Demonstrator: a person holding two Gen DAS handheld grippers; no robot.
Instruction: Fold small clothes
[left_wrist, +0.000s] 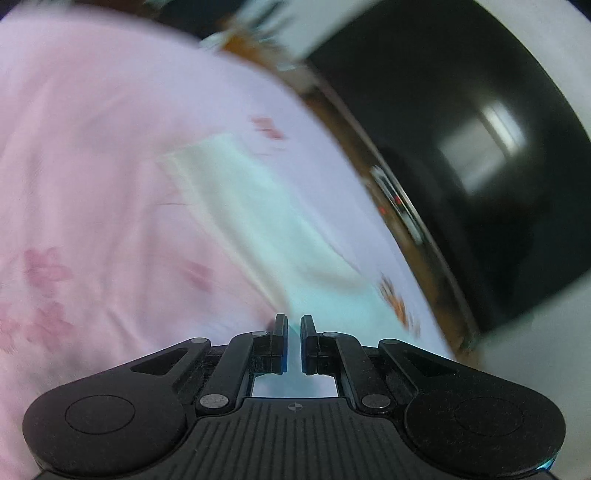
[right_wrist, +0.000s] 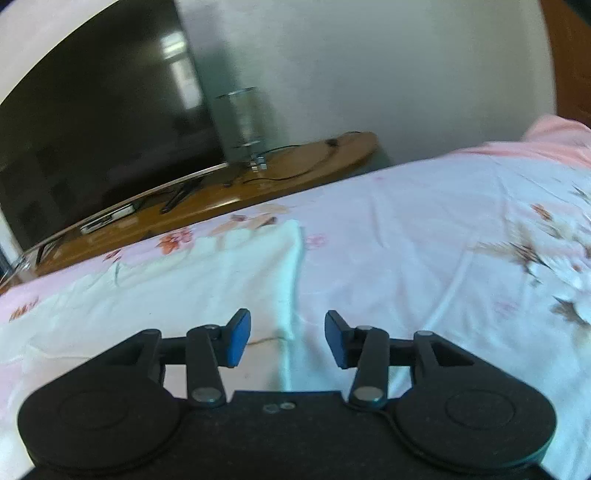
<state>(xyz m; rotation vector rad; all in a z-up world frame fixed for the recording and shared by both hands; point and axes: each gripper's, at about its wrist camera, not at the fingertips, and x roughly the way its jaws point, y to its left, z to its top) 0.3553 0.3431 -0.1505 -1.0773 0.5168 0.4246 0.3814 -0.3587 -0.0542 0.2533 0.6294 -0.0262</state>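
A small pale mint-white garment (left_wrist: 243, 192) lies on a pink floral bedsheet (left_wrist: 92, 147); the left wrist view is blurred. My left gripper (left_wrist: 294, 321) is shut, and a thin strip of the garment's pale cloth shows between its fingers, running away up and to the left. In the right wrist view the same garment (right_wrist: 207, 273) lies flat, its right edge running down toward my right gripper (right_wrist: 288, 321). That gripper is open just above the cloth, with the edge under the gap and no pad pressing on it.
The bedsheet (right_wrist: 424, 229) stretches away to the right, with a pink fold at its far right. Beyond the bed's far edge stands a wooden TV stand (right_wrist: 295, 162) with a dark television (right_wrist: 92, 129), a clear cylinder (right_wrist: 243, 122) and cables. The television (left_wrist: 461, 129) also fills the left wrist view's right side.
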